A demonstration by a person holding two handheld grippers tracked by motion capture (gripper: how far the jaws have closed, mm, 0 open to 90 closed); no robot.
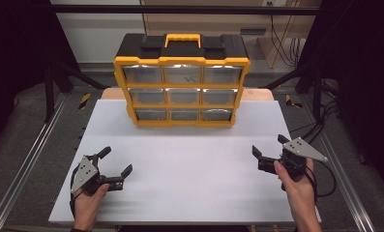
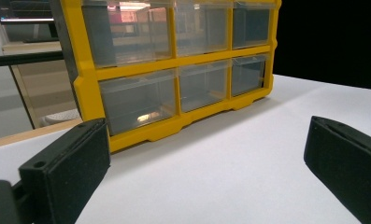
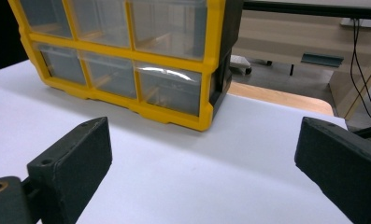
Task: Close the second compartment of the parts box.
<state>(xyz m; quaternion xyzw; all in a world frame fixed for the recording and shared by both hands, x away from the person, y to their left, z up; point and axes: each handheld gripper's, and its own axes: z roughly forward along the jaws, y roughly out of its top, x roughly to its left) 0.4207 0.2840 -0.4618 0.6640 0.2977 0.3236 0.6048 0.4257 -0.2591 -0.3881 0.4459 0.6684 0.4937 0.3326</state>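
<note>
Yellow plastic frames the drawer organizer (image 1: pixel 182 91), nine clear drawers in three rows, black carry case behind with a yellow handle (image 1: pixel 182 38) on top, standing upright at the far middle of the white counter (image 1: pixel 189 169). I've got the left gripper (image 1: pixel 116 162) low at the near left, fingers (image 1: pixel 104 152) spread wide with nothing between them, and the right gripper (image 1: pixel 269 146) at the near right, also gaping and empty. Both sit well apart from the organizer, angled in toward it. From the left gripper view I'm looking at the bottom-left drawer (image 2: pixel 137 101), and there's a small glint inside, though I can't tell what it is. The right gripper view lines up on the bottom-right drawer (image 3: pixel 170 88). My worry from here: those drawers are slick, clear and shallow-lipped, so a pinch that lands off the pull could slide off, or tug the whole light cabinet forward across the smooth counter instead of opening anything. If I pull with one gripper and don't brace with the other, I judge the organizer could tip or skate toward me.
</note>
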